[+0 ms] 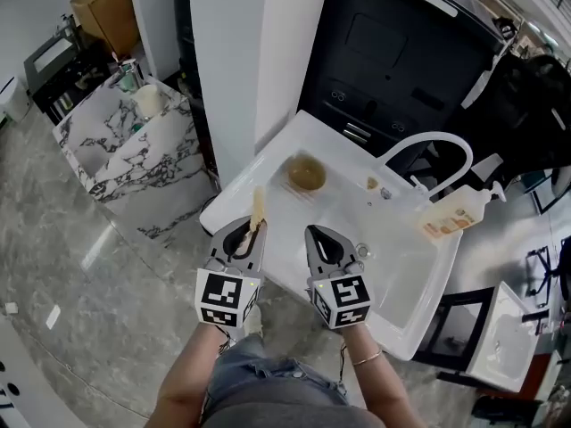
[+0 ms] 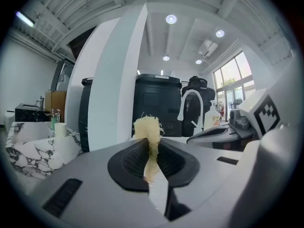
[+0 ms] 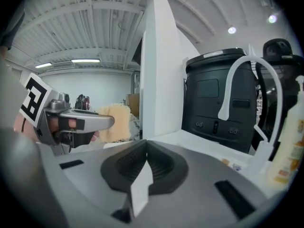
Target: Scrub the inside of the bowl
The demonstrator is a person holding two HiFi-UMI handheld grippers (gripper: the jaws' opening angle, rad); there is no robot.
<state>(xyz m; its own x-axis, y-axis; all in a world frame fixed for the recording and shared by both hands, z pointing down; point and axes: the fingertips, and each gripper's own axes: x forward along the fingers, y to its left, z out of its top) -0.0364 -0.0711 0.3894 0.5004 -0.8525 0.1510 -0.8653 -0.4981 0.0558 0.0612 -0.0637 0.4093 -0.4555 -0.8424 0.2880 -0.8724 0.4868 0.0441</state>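
left tool point(image 1: 254, 227) point(image 2: 151, 145): clenched on a loofah scrubber point(image 1: 259, 205) point(image 2: 147, 127); its pale, fibrous end sticks up past the tips of the jaws.
right tool point(image 1: 318, 236) point(image 3: 145, 150): jaws pressed together with nothing between them; it is level with the left tool and just beside it.
loofah scrubber from the right gripper view: a tan, fuzzy patch point(image 3: 116, 121) past the left tool's tips point(image 3: 102, 122), clear of the right tool.
bowl point(image 1: 306, 175): upright on the far left part of the white sink point(image 1: 401, 279), tan-brown inside; it lies ahead of both tools and apart from them, with neither tool nor scrubber touching it.
sink: a wide white basin in front of the person, both tools held over its near left edge.
faucet point(image 1: 431, 140) point(image 2: 189, 103) point(image 3: 243, 72): white arched spout at the back of the sink, to the right of the bowl.
soap bottle point(image 1: 453, 214) point(image 3: 289, 141): pump bottle of pale orange liquid at the sink's right rear edge, near the faucet.
small tan thing point(image 1: 373, 184): on the white basin between bowl and faucet base, too small to identify.
marble surface point(image 1: 134, 154) point(image 2: 26, 148): a white and black veined unit well to the left of the sink, carrying a pale roll point(image 1: 147, 101) and small items.
behind the sink: a white column point(image 1: 241, 52) and a black cabinet point(image 1: 393, 52).
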